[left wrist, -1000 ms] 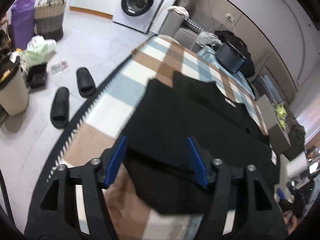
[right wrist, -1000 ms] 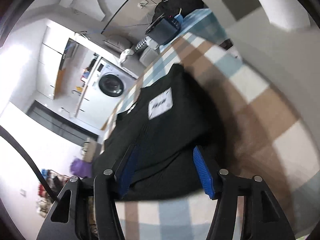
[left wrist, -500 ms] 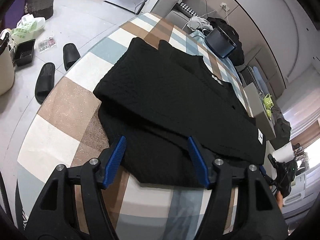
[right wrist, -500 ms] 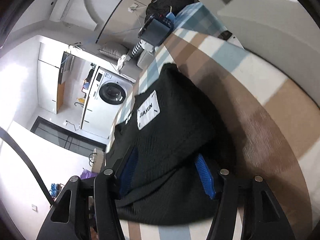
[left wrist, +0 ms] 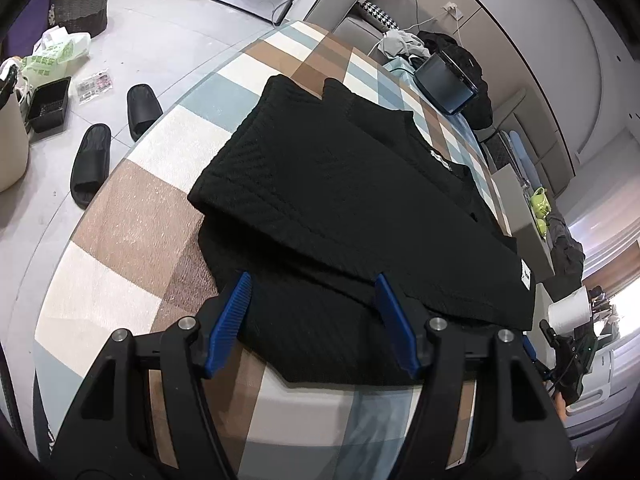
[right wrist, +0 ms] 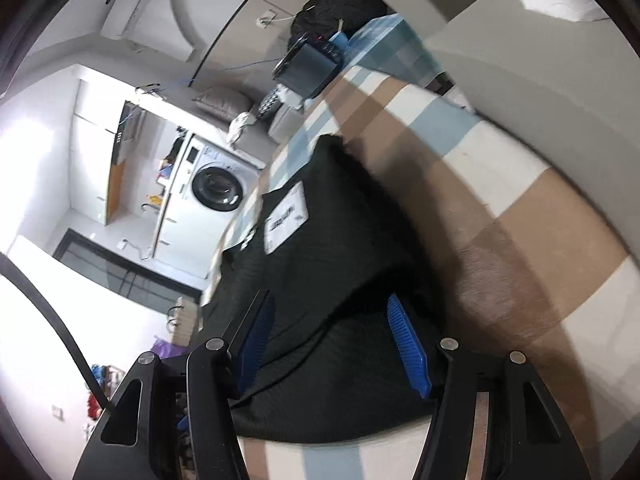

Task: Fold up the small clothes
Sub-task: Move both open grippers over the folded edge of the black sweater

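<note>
Looking down the left wrist view, the left gripper (left wrist: 312,320) hangs over the near edge of a black knitted garment (left wrist: 344,200), its blue pads spread with nothing pinched between them. The garment lies on a checked tablecloth (left wrist: 132,236) in brown, cream and pale blue. One side panel is already folded over the body, leaving a lower layer sticking out toward the gripper. I'd judge the fold about half done: that near strip still wants turning in, and probably a final doubling lengthwise. To the left the cloth is bare up to the table's curved edge, beyond which two black slippers (left wrist: 116,140) sit on the floor. At the far end a dark tablet-like screen (left wrist: 444,88) stands well apart from the garment.

From the right wrist view, the right gripper (right wrist: 332,340) sits over the other end of the same garment (right wrist: 332,248), jaws likewise parted and gripping nothing, though knit shows between them. A white label (right wrist: 286,218) faces up on the top layer. Bare checked cloth runs along the garment's right side, giving room to sweep. The front table edge is just below the hem, so any pull toward the person has little margin.
</note>
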Tool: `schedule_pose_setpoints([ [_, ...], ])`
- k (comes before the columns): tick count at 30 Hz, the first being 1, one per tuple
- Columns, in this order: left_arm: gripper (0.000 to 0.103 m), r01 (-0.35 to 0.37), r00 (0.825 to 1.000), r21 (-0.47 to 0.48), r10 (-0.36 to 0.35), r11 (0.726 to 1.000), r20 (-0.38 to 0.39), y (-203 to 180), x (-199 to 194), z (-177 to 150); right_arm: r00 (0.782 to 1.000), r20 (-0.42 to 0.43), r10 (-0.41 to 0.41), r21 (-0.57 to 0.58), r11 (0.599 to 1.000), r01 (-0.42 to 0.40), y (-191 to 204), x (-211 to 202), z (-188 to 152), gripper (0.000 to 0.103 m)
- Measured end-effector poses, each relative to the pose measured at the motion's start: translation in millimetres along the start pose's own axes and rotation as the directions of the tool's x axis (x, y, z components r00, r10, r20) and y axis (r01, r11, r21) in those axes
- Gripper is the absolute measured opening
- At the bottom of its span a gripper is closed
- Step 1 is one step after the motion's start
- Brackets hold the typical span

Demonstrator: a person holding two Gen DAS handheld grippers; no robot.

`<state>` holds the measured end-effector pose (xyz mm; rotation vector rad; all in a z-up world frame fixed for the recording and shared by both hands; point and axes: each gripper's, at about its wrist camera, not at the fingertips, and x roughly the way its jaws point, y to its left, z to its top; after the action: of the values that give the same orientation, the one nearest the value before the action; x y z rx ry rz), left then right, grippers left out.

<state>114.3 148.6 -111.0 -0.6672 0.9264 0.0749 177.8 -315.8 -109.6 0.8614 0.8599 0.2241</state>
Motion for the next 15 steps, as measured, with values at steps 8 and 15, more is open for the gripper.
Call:
schedule_pose_setpoints([
  [8, 0.062, -0.012, 1.000, 0.001, 0.012, 1.000, 0.008, 1.3, 1.2, 3.2, 1.000, 0.009, -0.007, -0.020, 1.000, 0.007, -3.1, 23.5, 22.2, 0.060],
  [15, 0.062, -0.022, 1.000, 0.009, 0.022, 1.000, 0.013, 2.8, 0.4, 3.9, 0.998, 0.051, -0.049, -0.082, 0.995, 0.053, 9.2, 18.9, 32.9, 0.060],
])
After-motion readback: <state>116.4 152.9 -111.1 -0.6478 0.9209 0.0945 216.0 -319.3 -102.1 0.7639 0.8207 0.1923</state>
